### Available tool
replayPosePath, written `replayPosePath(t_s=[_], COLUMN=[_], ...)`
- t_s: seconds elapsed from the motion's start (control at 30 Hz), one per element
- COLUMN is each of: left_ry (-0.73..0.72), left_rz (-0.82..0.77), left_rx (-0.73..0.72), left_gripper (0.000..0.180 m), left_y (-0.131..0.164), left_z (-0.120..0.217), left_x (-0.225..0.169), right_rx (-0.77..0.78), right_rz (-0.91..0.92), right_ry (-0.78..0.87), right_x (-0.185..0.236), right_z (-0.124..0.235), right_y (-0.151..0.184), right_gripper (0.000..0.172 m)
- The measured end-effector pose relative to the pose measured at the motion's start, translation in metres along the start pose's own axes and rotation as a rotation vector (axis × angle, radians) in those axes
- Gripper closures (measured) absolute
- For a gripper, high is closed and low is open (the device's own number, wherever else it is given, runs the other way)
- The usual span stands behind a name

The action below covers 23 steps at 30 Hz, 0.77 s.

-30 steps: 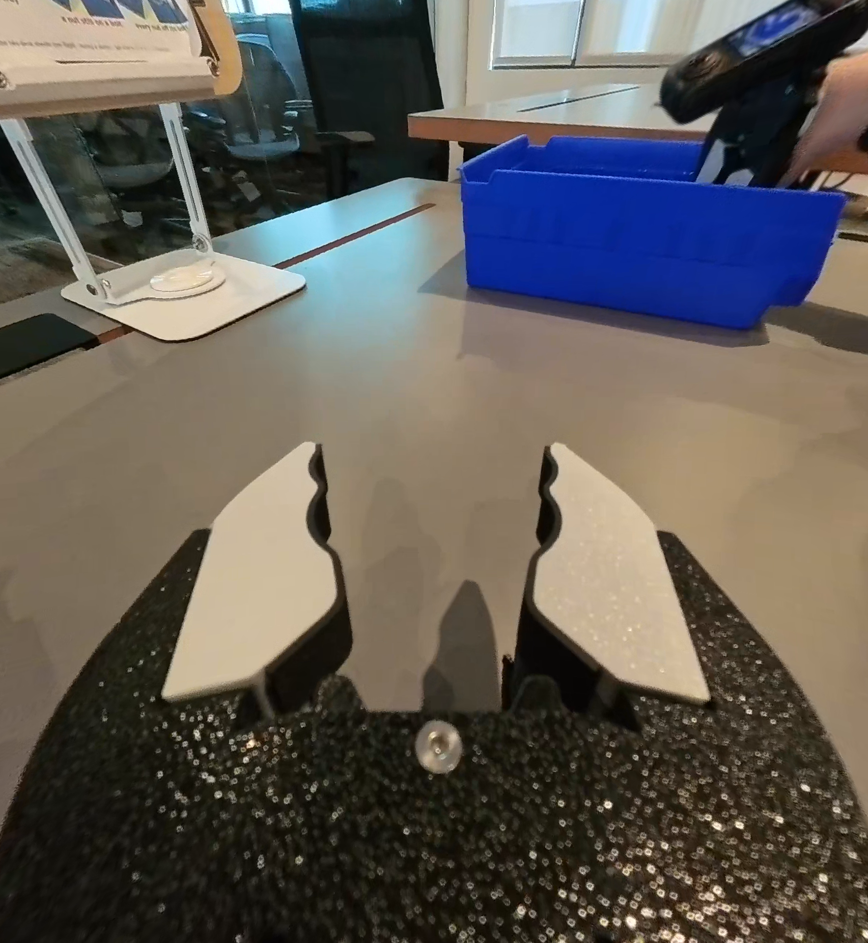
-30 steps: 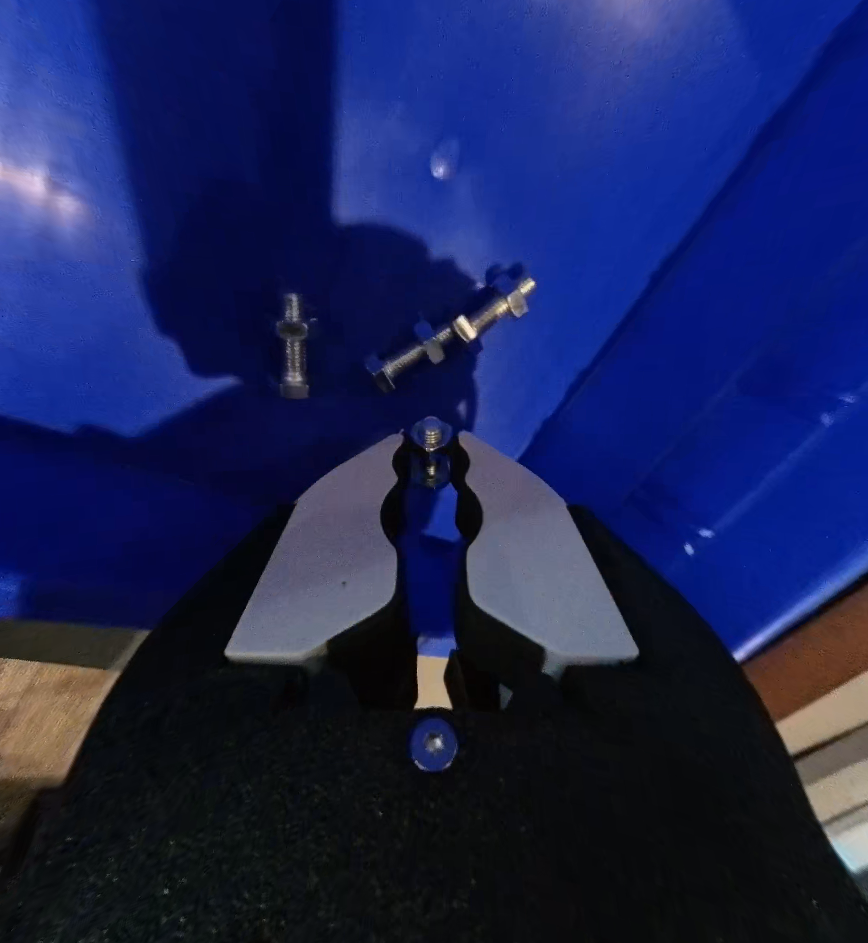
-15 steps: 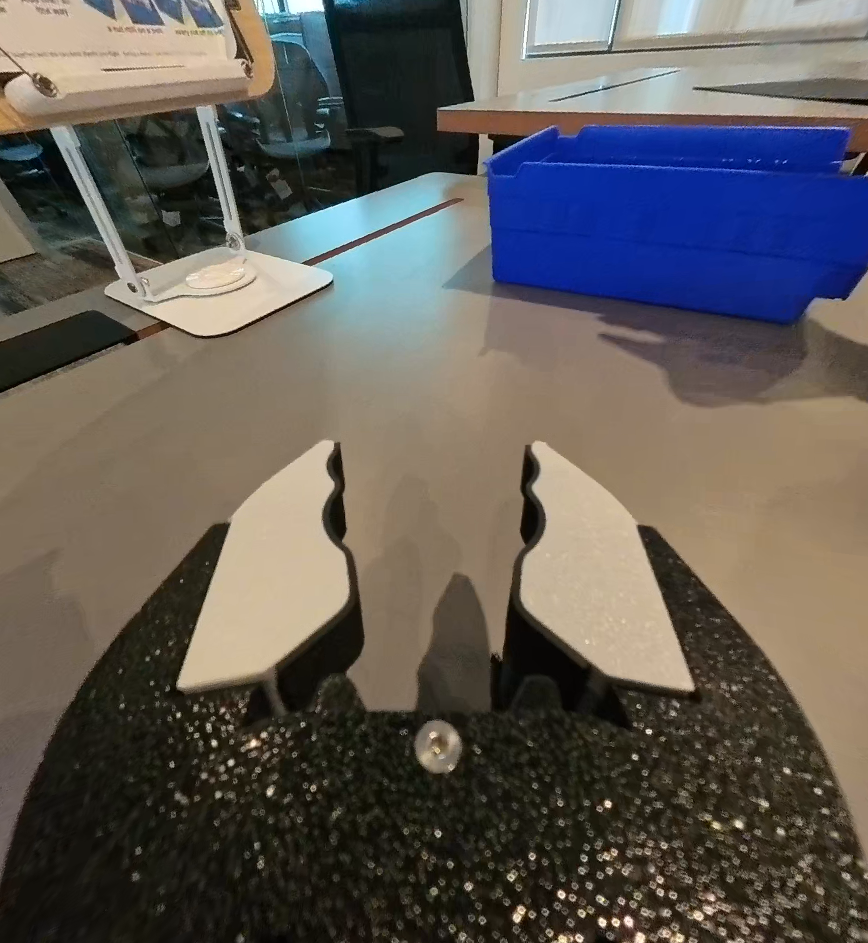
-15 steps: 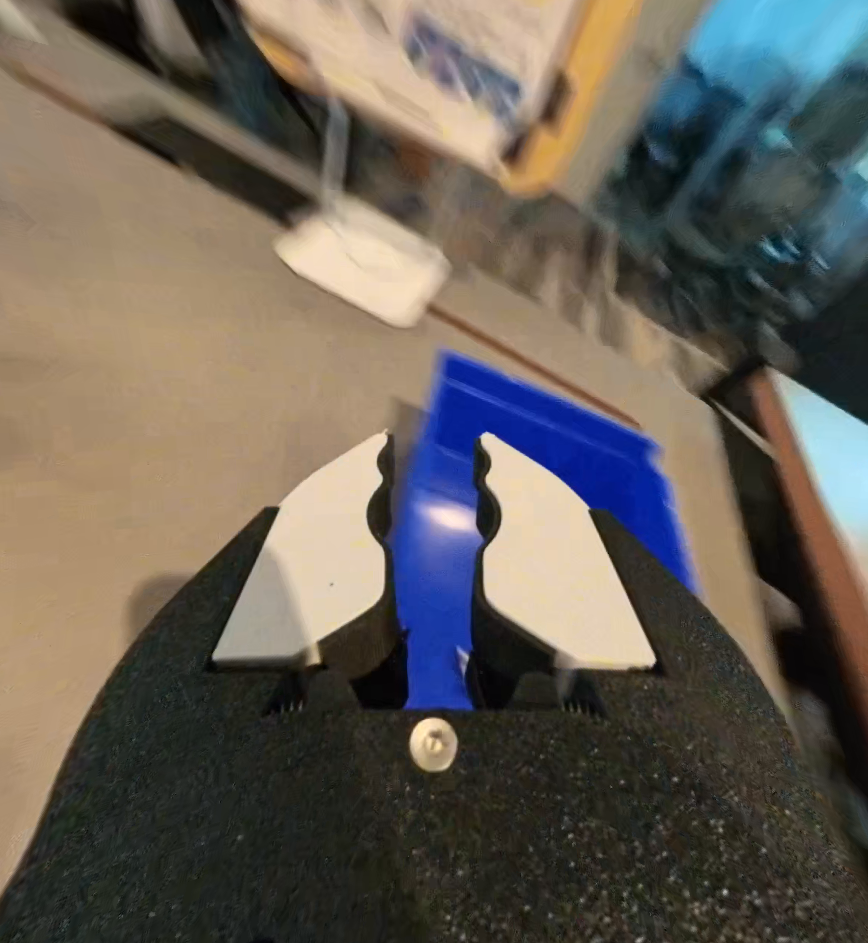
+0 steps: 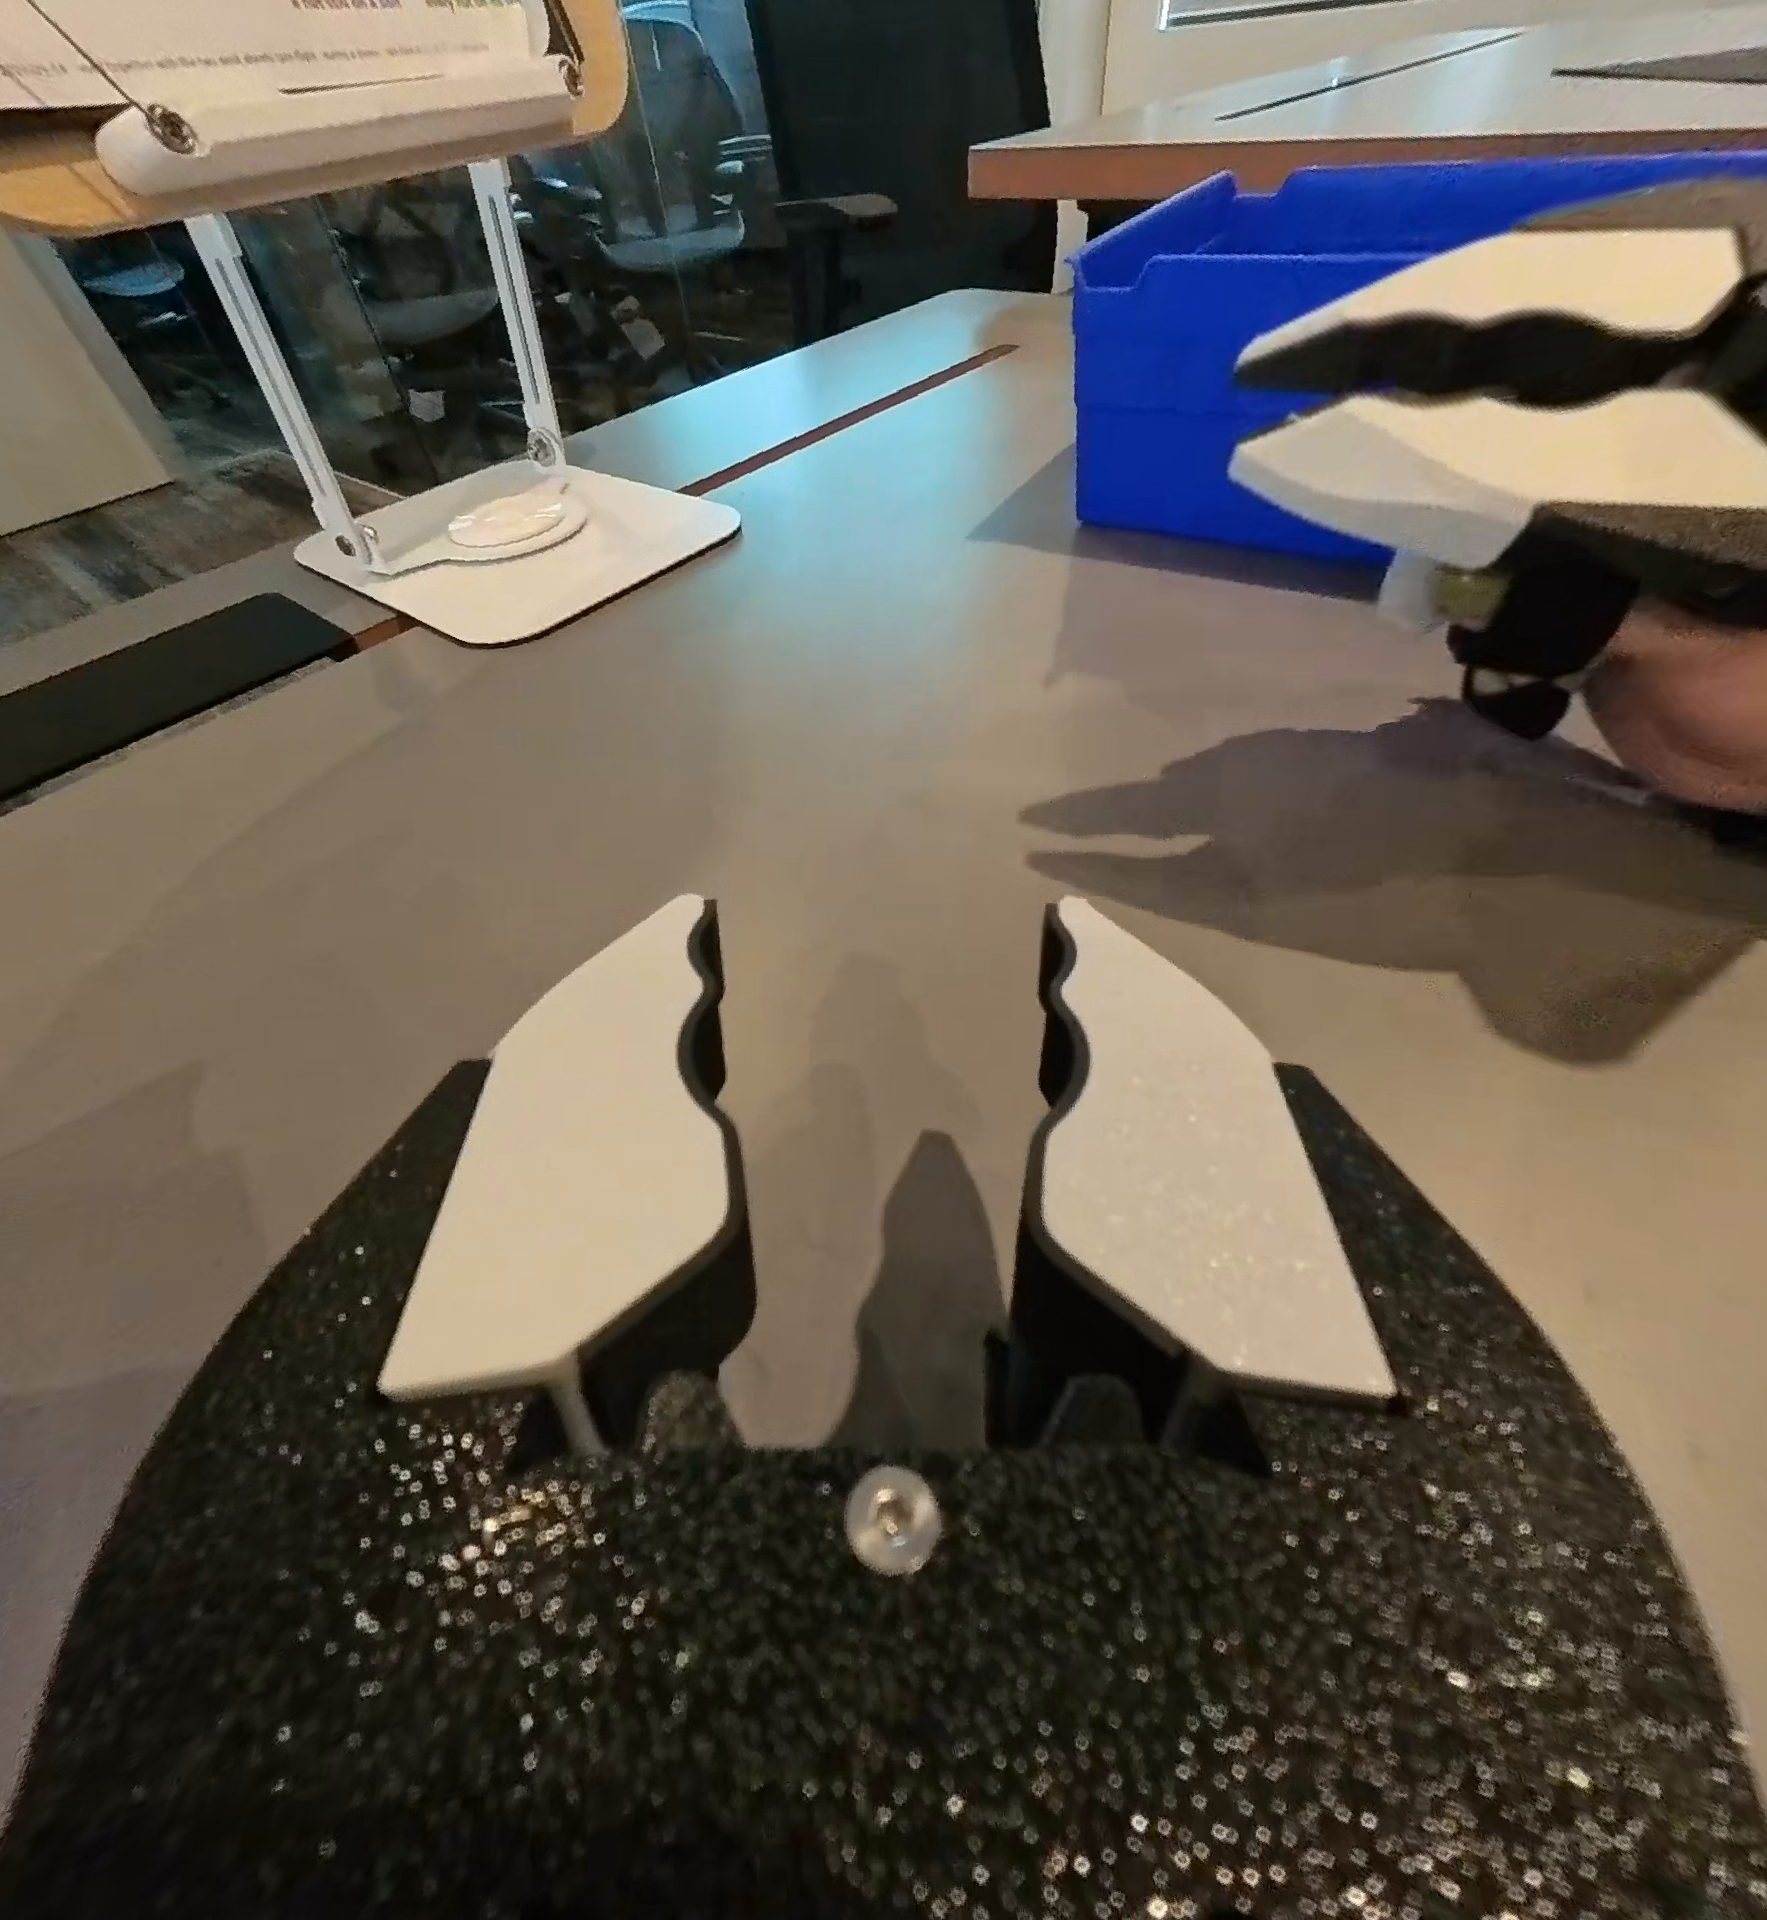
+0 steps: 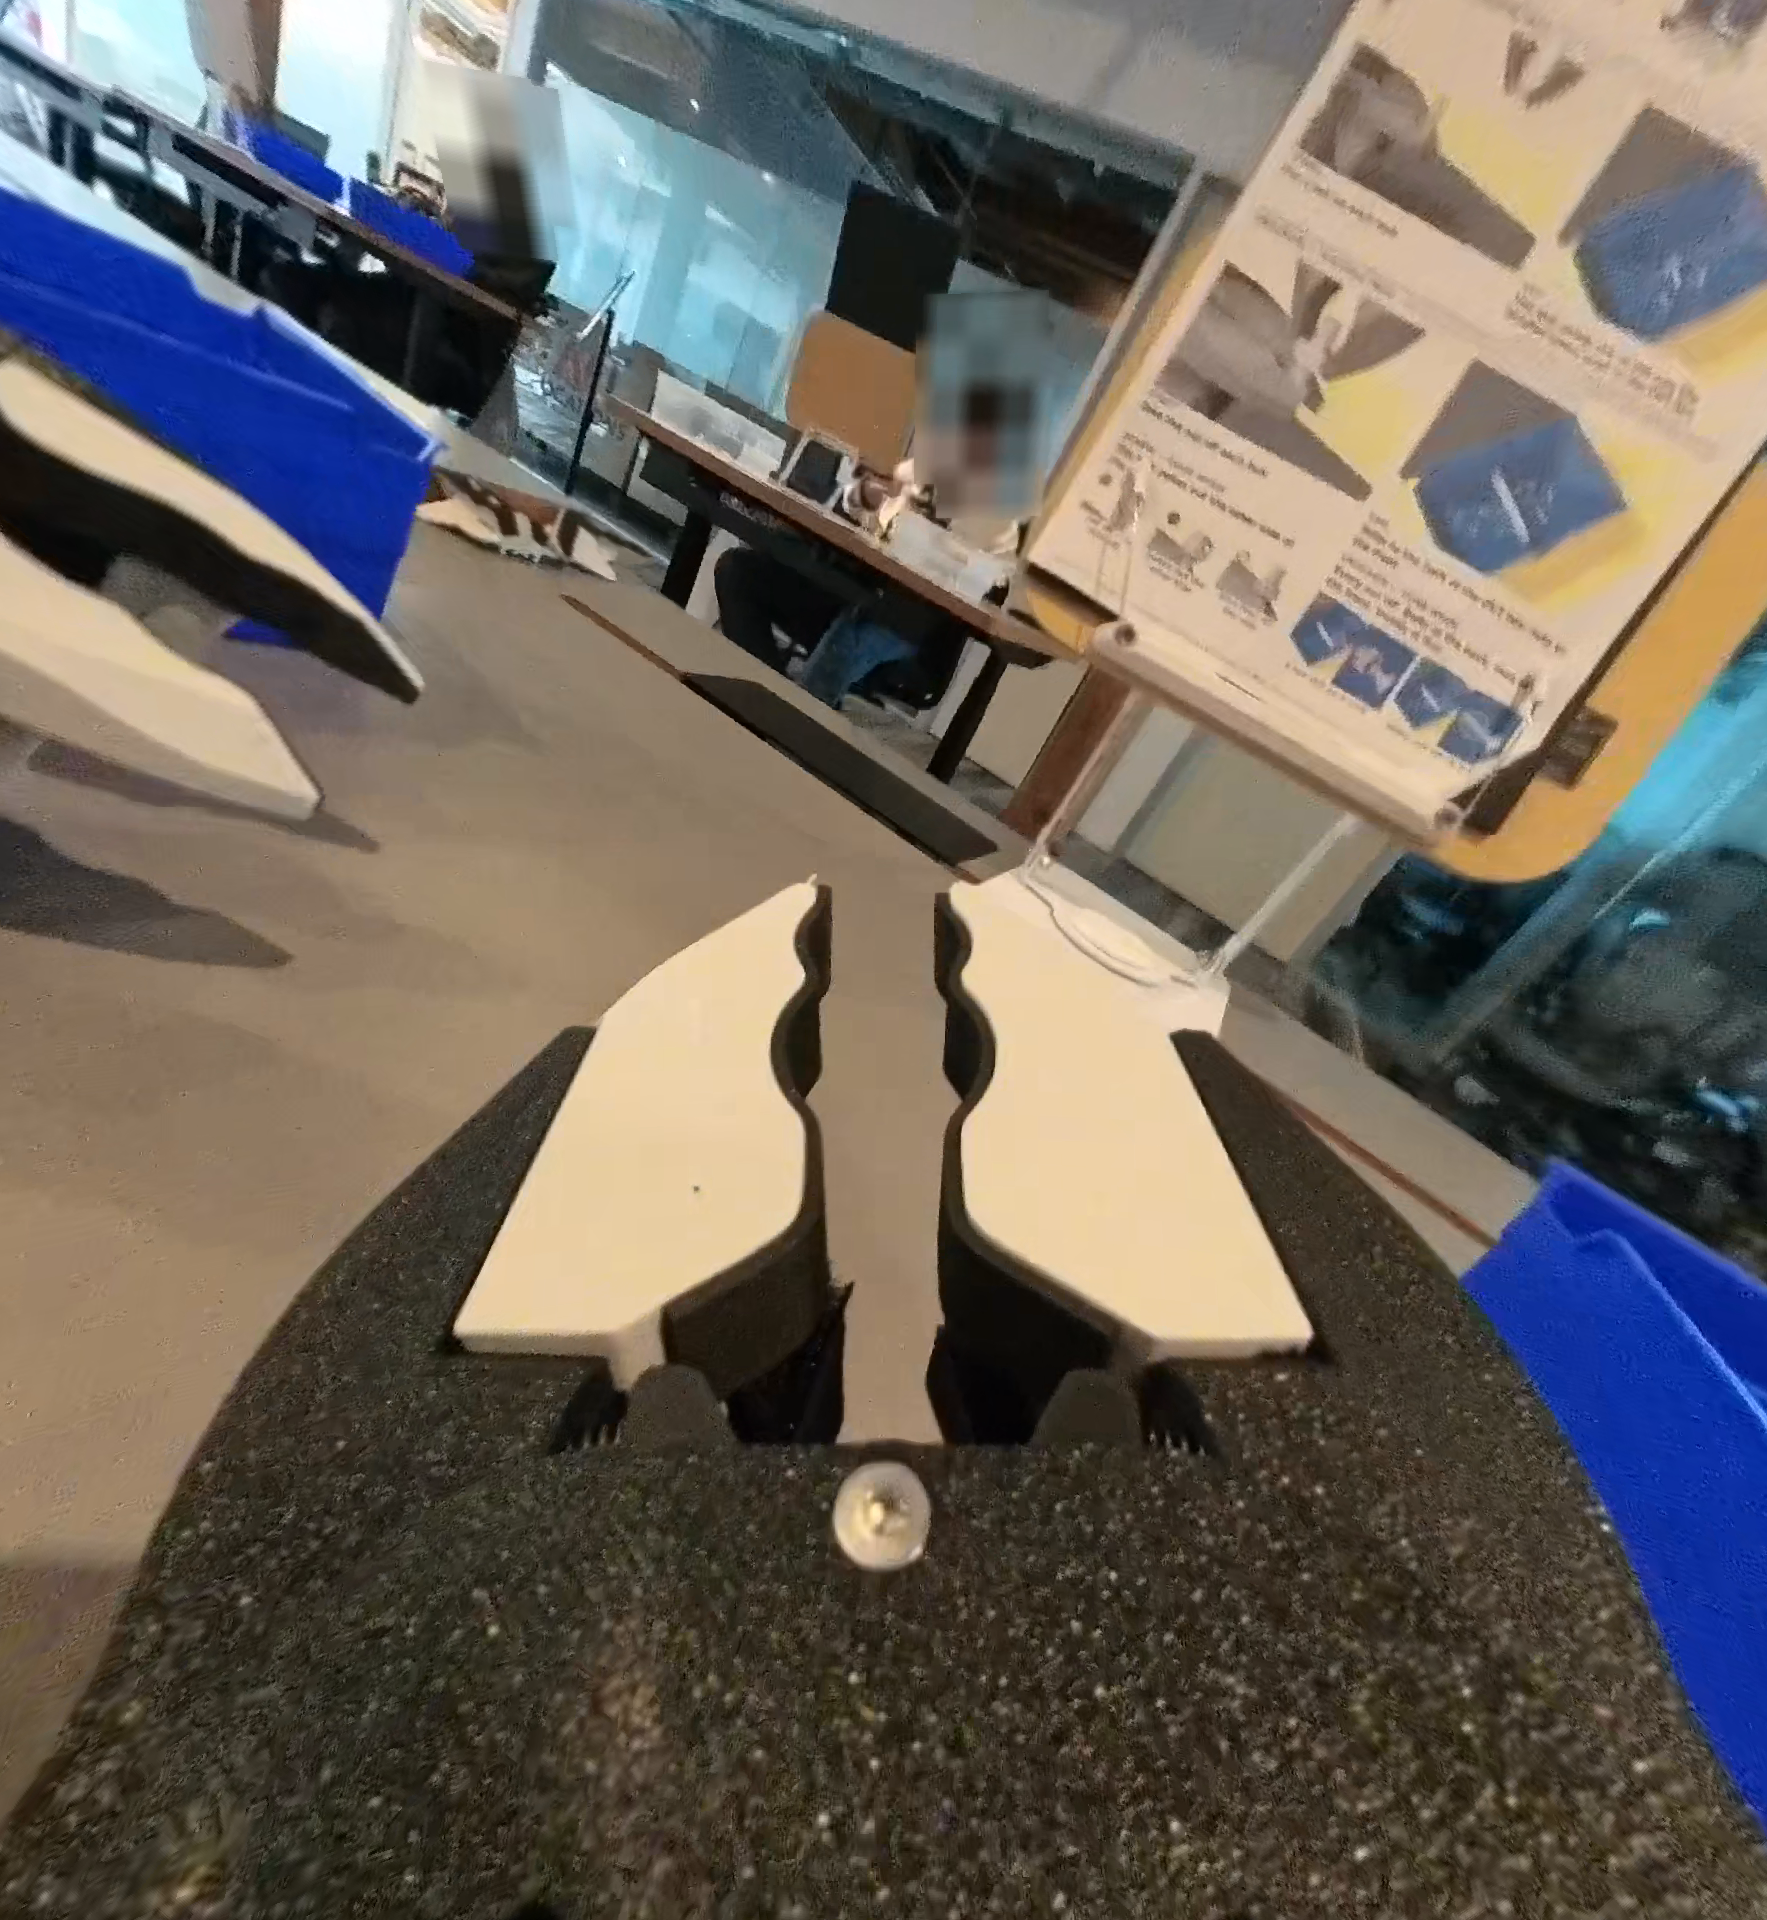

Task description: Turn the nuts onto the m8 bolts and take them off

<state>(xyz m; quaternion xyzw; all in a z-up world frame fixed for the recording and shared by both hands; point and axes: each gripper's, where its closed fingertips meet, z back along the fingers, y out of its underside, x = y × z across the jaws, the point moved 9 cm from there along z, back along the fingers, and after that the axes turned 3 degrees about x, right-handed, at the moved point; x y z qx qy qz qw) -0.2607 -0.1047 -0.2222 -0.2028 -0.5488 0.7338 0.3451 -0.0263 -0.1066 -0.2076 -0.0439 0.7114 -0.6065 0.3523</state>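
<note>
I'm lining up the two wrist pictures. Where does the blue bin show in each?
Left wrist view: blue bin at upper right, behind the right gripper.
Right wrist view: blue bin at lower right edge.
Shared landmark: the white document stand.

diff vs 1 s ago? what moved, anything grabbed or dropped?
The right hand-held gripper left the blue plastic bin, where its fingers pinched a bolt with a nut; now it hovers over the grey table beside the left hand-held gripper, fingers slightly apart with nothing between them. The bolt is out of view. The left hand-held gripper's fingers narrowed but are open with nothing between them. Bin and white document stand unmoved.
</note>
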Motion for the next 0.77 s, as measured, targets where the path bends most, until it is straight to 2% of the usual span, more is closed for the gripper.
replayPosePath(t_s=[0.2, 0.3, 0.37, 0.47, 0.63, 0.77], left_ry=[-0.062, 0.025, 0.040, -0.053, -0.375, -0.488], left_rz=[-0.017, -0.039, -0.051, -0.085, -0.117, 0.043], left_rx=[0.011, -0.118, -0.128, -0.013, 0.221, 0.533], left_gripper=[0.123, 0.113, 0.109, 0.097, 0.079, 0.076], left_y=[-0.007, -0.024, -0.034, -0.048, -0.059, -0.039], left_z=[0.005, 0.020, 0.031, 0.051, 0.100, 0.129], left_x=[0.002, -0.006, -0.010, -0.007, 0.020, 0.044], right_rx=[0.021, 0.009, -0.006, -0.024, -0.044, -0.055], right_rz=[0.009, 0.001, -0.017, -0.023, 0.028, 0.074], right_ry=[-0.052, -0.051, -0.057, -0.061, -0.064, -0.065], right_x=[0.010, 0.009, 0.009, 0.009, 0.012, 0.015], right_z=[-0.003, -0.002, -0.001, 0.000, 0.003, 0.005], right_y=[0.001, 0.001, 0.001, 0.000, -0.005, -0.008], right_gripper=[0.153, 0.153, 0.152, 0.150, 0.150, 0.149])
